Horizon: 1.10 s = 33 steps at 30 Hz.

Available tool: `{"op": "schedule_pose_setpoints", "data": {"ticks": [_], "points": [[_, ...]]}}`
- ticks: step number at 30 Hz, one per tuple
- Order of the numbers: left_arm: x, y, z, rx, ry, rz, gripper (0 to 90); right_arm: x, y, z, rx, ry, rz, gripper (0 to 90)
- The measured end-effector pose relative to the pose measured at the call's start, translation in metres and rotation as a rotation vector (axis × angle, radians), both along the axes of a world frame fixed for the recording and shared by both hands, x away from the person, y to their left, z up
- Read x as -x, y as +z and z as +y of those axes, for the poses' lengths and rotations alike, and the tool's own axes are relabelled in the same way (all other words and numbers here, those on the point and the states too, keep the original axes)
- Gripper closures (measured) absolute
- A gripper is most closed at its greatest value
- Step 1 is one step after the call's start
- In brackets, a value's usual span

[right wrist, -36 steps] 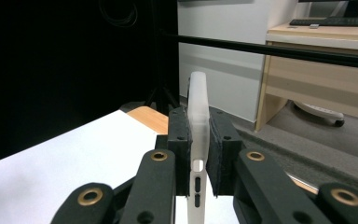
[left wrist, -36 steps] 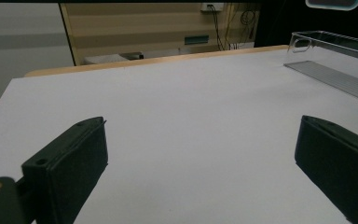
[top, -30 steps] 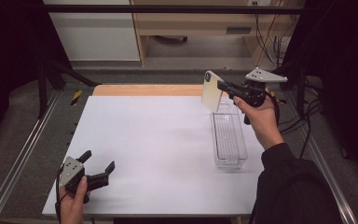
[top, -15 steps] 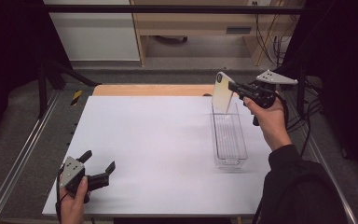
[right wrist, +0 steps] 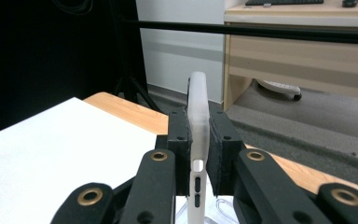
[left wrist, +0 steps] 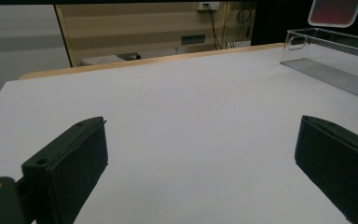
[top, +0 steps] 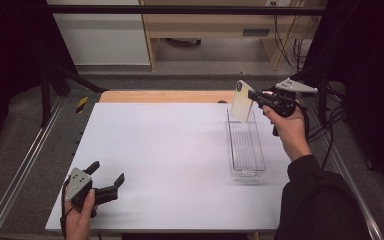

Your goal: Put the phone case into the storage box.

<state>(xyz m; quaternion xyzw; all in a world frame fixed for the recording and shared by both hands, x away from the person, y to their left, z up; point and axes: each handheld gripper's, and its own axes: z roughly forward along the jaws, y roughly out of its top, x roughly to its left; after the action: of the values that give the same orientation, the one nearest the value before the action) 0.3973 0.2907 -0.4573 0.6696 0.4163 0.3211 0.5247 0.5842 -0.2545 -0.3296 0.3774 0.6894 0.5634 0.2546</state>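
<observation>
A phone in a pale translucent case (top: 242, 101) hangs upright over the far end of a clear plastic bin (top: 246, 172). My right gripper (top: 253, 96) is shut on it from the right. In the right gripper view the two pads clamp the phone's thin edge (right wrist: 198, 107), side buttons toward me. At the table's front left my left gripper (top: 107, 172) rests low and open with nothing between its fingers. The left gripper view shows its jaws wide apart over the white sheet, the bin (left wrist: 326, 70) at the far right and the phone's lower end (left wrist: 333, 11) above it.
A white sheet (top: 170, 150) covers the table, and a wooden strip (top: 165, 96) runs along its far edge. Metal rails (top: 25, 165) flank both sides. A yellow-black tool (top: 81, 104) lies off the far left corner. Cables (top: 325, 125) hang at the right.
The right hand has carried the phone to the right and a little lower, from left of the bin to above its far end. The left gripper has stayed still.
</observation>
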Motion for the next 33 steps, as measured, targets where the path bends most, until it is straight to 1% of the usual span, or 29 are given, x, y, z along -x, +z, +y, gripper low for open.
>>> {"op": "schedule_pose_setpoints", "data": {"ticks": [5, 9, 11, 12, 15, 27, 29, 33], "points": [[0.0, 0.0, 0.0, 0.002, -0.001, 0.0, 2.3, -0.004, -0.01, -0.001, -0.003, -0.01, 0.015, 81.4], [0.0, 0.0, -0.001, 0.001, -0.002, -0.001, 2.3, -0.007, -0.019, -0.002, 0.004, -0.019, 0.027, 81.3], [0.0, 0.0, -0.001, 0.001, -0.002, -0.001, 2.3, -0.008, -0.02, -0.002, 0.003, -0.022, 0.031, 81.3], [0.0, 0.0, -0.001, 0.001, -0.002, 0.0, 2.3, -0.009, -0.025, -0.002, 0.002, -0.025, 0.039, 81.4], [0.0, 0.0, -0.001, 0.001, -0.003, 0.0, 2.3, -0.01, -0.029, -0.002, 0.002, -0.029, 0.047, 81.3], [0.0, -0.001, -0.002, -0.005, -0.009, 0.002, 2.3, -0.019, -0.052, -0.003, -0.024, -0.046, 0.076, 81.3], [0.0, 0.0, -0.001, -0.004, -0.008, 0.003, 2.3, -0.02, -0.056, -0.002, -0.021, -0.048, 0.083, 81.3], [0.0, -0.001, -0.001, 0.003, -0.005, 0.002, 2.3, -0.022, -0.06, -0.001, -0.024, -0.046, 0.087, 81.3]]}}
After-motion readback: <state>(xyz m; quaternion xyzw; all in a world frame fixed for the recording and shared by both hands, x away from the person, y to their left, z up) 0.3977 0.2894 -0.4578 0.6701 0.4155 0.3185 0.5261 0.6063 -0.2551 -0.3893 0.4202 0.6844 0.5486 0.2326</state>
